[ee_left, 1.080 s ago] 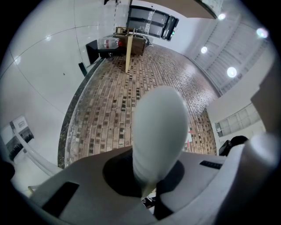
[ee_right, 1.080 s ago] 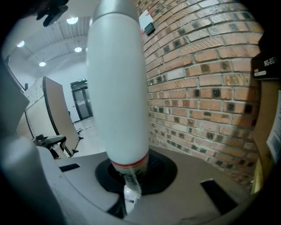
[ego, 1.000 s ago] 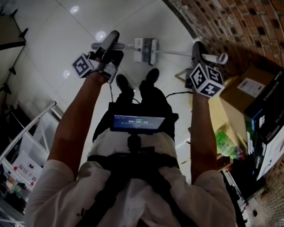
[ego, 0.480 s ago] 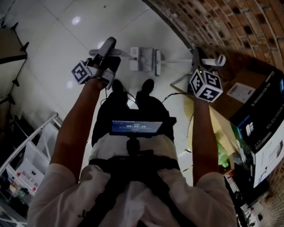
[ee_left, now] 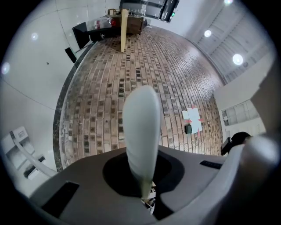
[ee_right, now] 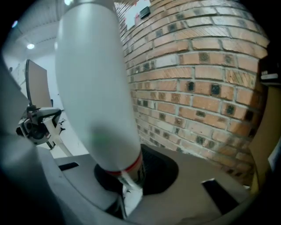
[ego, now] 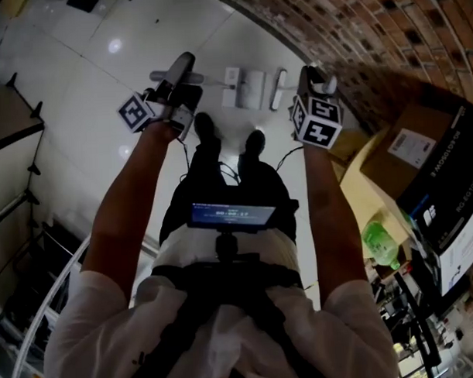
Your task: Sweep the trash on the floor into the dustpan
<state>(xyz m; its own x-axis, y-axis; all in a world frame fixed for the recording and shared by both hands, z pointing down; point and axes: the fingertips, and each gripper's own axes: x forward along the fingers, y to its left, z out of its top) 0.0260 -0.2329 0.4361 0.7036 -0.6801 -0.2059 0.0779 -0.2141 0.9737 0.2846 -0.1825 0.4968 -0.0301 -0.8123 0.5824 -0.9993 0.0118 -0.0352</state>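
Dustpan (ego: 252, 89) sits right of left gripper's (ego: 186, 64) jaws, clamped on white handle (ee_left: 140, 132).

White glossy tile floor (ego: 71, 112) with ceiling-light reflections (ego: 114, 46). Red brick wall (ego: 386, 32) on right, cardboard boxes (ego: 409, 151) along it.
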